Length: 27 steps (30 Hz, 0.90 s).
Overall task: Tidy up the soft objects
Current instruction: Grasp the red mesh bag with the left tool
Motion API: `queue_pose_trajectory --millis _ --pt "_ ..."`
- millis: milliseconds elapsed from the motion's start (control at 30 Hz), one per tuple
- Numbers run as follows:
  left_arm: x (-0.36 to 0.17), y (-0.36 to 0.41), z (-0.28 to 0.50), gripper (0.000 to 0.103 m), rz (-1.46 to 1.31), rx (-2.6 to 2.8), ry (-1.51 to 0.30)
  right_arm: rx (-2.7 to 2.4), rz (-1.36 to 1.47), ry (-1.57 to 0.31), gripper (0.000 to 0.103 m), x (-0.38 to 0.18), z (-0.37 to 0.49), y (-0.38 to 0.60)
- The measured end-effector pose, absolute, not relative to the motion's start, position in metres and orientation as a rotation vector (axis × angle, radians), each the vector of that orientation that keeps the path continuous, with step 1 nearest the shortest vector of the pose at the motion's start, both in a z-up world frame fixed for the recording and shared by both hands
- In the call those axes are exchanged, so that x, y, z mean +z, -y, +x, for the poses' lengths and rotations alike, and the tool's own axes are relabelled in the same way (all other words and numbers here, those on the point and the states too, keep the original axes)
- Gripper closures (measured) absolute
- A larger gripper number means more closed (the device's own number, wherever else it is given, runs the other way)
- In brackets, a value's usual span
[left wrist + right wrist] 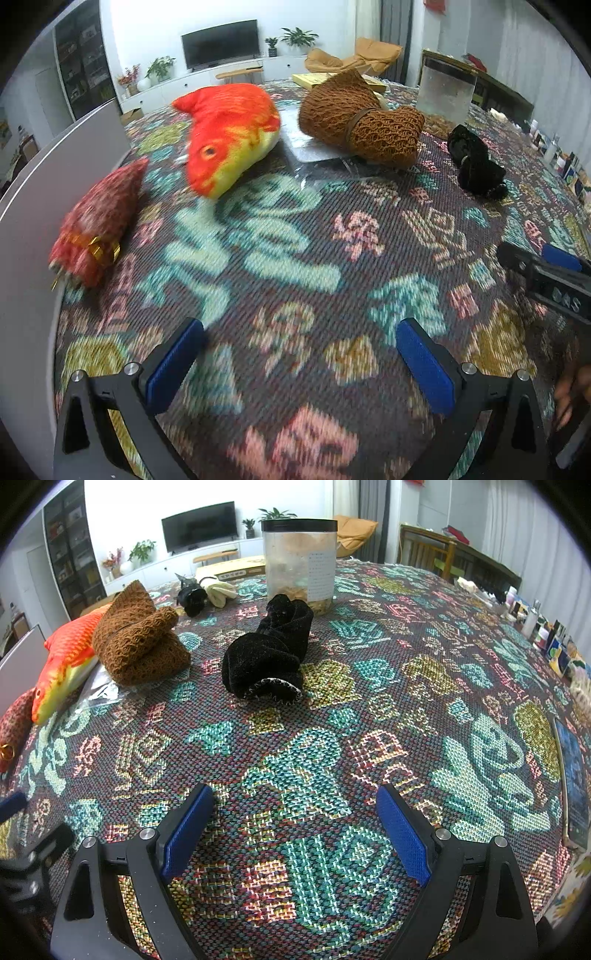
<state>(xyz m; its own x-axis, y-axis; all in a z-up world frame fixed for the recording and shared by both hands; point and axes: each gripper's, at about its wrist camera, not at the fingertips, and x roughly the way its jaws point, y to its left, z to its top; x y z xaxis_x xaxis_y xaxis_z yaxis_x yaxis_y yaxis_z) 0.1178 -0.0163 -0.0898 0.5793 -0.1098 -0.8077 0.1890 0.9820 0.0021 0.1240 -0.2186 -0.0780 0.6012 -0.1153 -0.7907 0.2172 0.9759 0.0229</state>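
1. Fish plush (229,136), orange-red with a yellow belly, lies on its side on the patterned tablecloth (295,258); taken as landmark for all positions below.
2. Red sequined pouch (98,225), tied with a gold band, lies just beside the fish's head, on its left in the left wrist view, close to the grey panel (44,206).
3. Brown knitted bundle (138,638) sits just right of the fish, resting partly on a clear plastic sheet (321,155); whether it touches the fish cannot be told.
4. Black velvet cloth (267,650), rolled, with white stitching at one edge, lies farther right of the fish, beyond the brown bundle and apart from it.
5. Small black item (192,598) and pale glove-like item (219,589) lie behind the brown bundle, far from the fish; identity unclear.
6. Clear jar (299,561) with black lid stands behind the velvet cloth.
7. Progress, judged: soft items lie scattered, nothing grouped or held; sorting looks hardly begun and all pieces remain to be gathered.
8. Left gripper (299,354): jaws spread wide, nothing between them, aimed over bare cloth; the fish lies ahead and to its left, well apart.
9. Right gripper (295,827): jaws spread wide, nothing held; the velvet cloth lies ahead, slightly left, well apart.
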Motion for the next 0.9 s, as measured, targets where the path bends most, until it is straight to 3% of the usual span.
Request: queue_pose_trajectory --millis 300,500,900 --pt "-0.072 -0.070 0.121 0.000 -0.105 0.072 -0.863 -0.193 0.121 -0.906 0.012 -0.078 0.124 0.219" --pt "-0.053 -0.083 0.161 0.000 -0.019 0.218 -0.785 -0.193 0.121 -0.906 0.012 -0.078 0.124 0.219" --pt "-0.092 -0.093 0.240 0.000 -0.002 0.226 -0.982 -0.192 0.123 -0.905 0.012 -0.078 0.124 0.219"
